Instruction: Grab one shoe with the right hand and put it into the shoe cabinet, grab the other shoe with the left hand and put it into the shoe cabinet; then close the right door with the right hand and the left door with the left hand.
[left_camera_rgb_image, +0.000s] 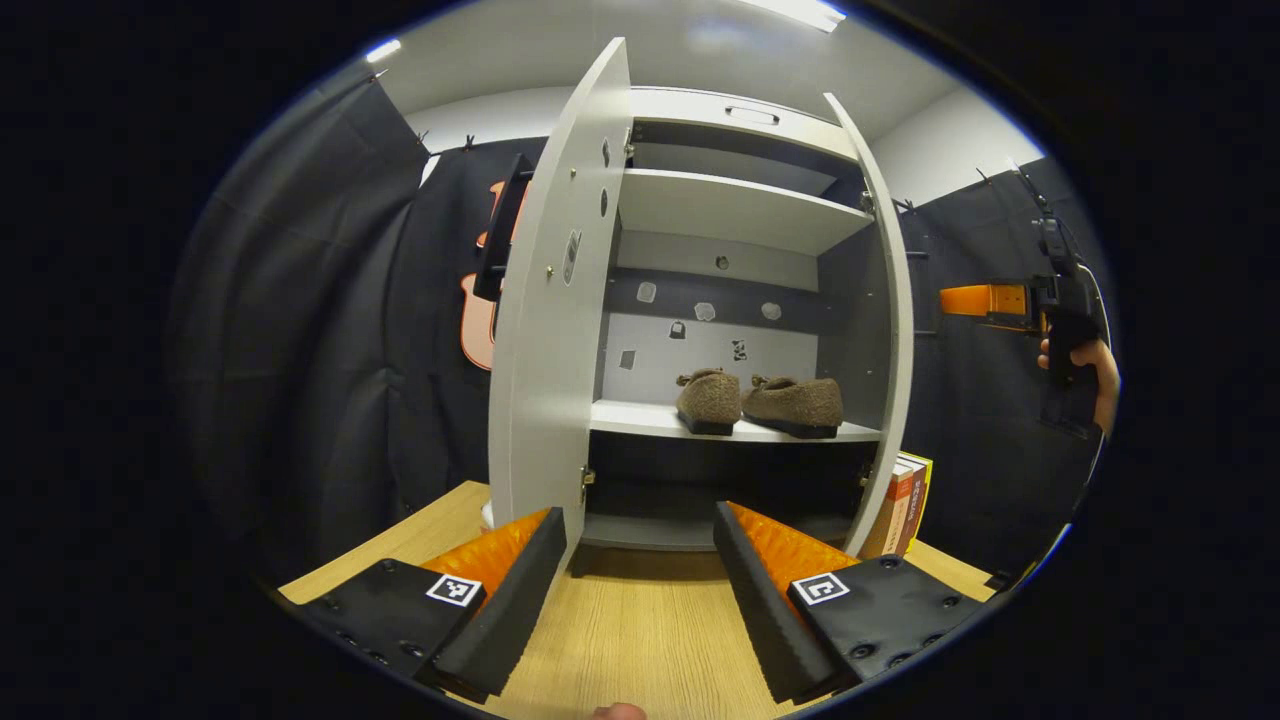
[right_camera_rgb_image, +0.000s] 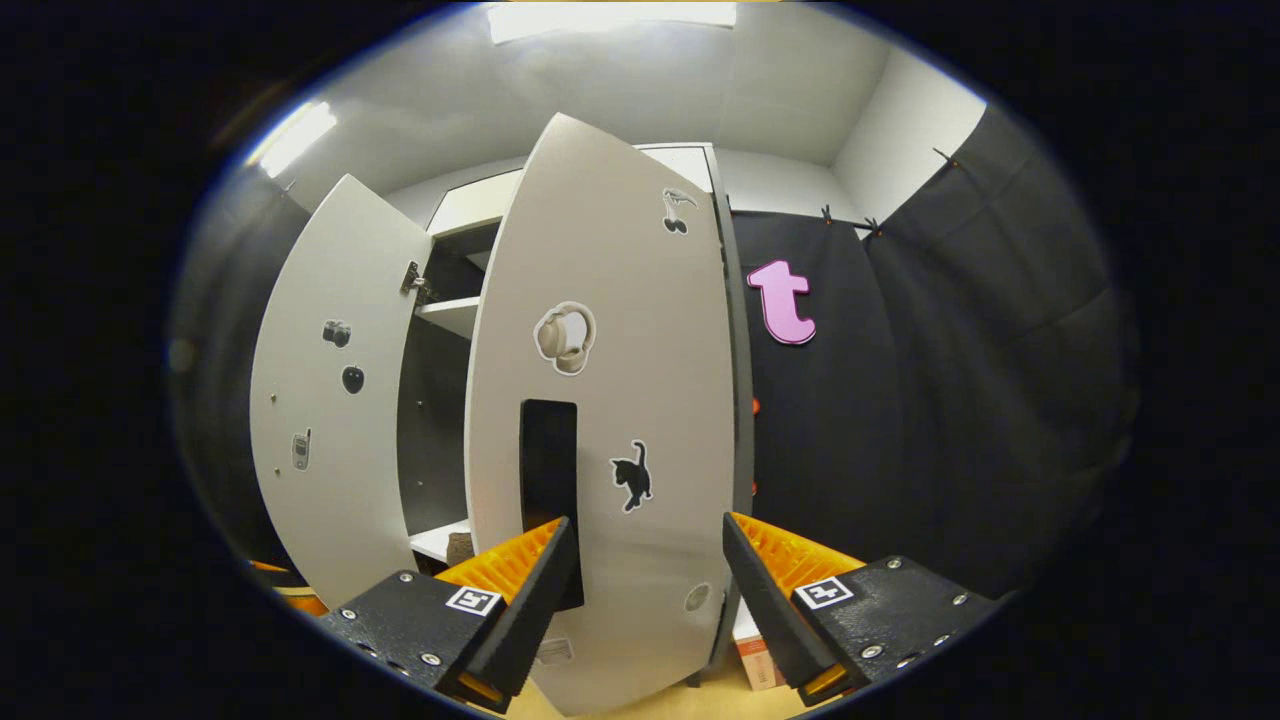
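Two shoes (left_camera_rgb_image: 760, 402) sit side by side on the middle shelf (left_camera_rgb_image: 640, 420) of the shoe cabinet (left_camera_rgb_image: 740, 190): brown, fuzzy, slipper-type with dark soles, toes pointing in different directions, nearly touching each other. Cabinet is pale grey, standing on a wooden table (left_camera_rgb_image: 630, 630), with three shelf levels visible in the left gripper view and small stickers on the back panel. Two doors, both open. Left door (left_camera_rgb_image: 550, 320) swings out toward the camera edge-on, black handle on its outer face. Right door (right_camera_rgb_image: 610, 420) in the right gripper view is partly swung, showing its outer face with headphone, cat and cherry stickers plus a black vertical handle (right_camera_rgb_image: 548, 480). Left gripper (left_camera_rgb_image: 640, 580) is open, nothing between its fingers, hovering above the table in front of the cabinet's lower section. Right gripper (right_camera_rgb_image: 648, 590) is also open and empty, fingers spread on either side of the right door's lower face, one finger just beside the handle; contact not clear. Left gripper view also catches the right gripper held by a hand (left_camera_rgb_image: 1090, 370) off to the right of the cabinet. Some books (left_camera_rgb_image: 905, 500) lean against the cabinet's right side.
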